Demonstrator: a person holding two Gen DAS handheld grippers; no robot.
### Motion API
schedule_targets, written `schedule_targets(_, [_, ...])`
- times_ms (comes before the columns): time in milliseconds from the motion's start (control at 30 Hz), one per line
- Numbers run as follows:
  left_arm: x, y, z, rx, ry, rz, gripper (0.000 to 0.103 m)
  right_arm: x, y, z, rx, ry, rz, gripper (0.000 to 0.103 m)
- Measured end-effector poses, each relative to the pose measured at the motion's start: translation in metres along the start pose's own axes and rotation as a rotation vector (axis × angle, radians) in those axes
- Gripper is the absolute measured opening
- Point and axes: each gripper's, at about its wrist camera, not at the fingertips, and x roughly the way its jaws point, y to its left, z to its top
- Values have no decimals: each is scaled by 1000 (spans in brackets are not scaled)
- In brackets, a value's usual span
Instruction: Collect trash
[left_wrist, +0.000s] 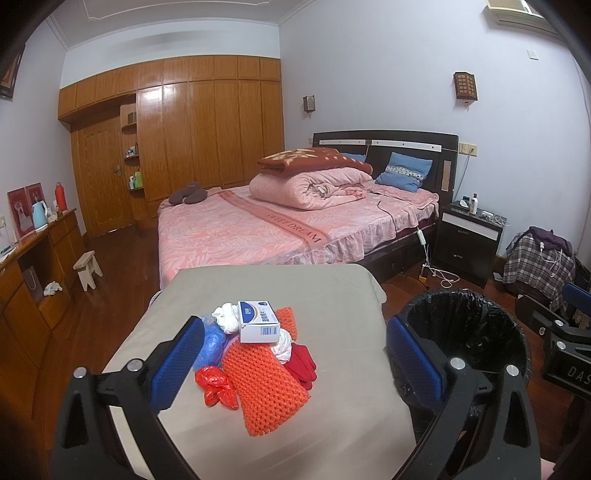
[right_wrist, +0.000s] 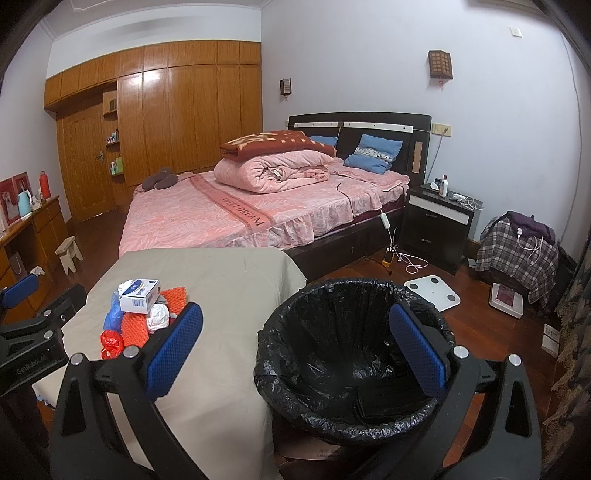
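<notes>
While both tongs gape, knobbly orange foam mesh (left_wrist: 264, 384) underlies crinkled bags.

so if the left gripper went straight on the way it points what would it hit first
Probably the trash pile on the grey table: the orange mesh lies nearest between its open jaws, the white box behind. Depth is unclear, so it might pass just above.

white box (left_wrist: 258, 320) print too small to read. red glove (left_wrist: 303, 365) half buried under orange foam net (left_wrist: 264, 384). white bag (right_wrist: 158, 315) mostly covered in right view. bin (right_wrist: 351, 354) base cut off below, floor inside lost in black liner.
</notes>
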Motion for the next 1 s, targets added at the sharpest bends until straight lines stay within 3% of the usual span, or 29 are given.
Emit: schedule_targets(1000, [-3, -2, -1, -4, 3, -1, 97, 3, 3, 2, 1, 3, 1, 98])
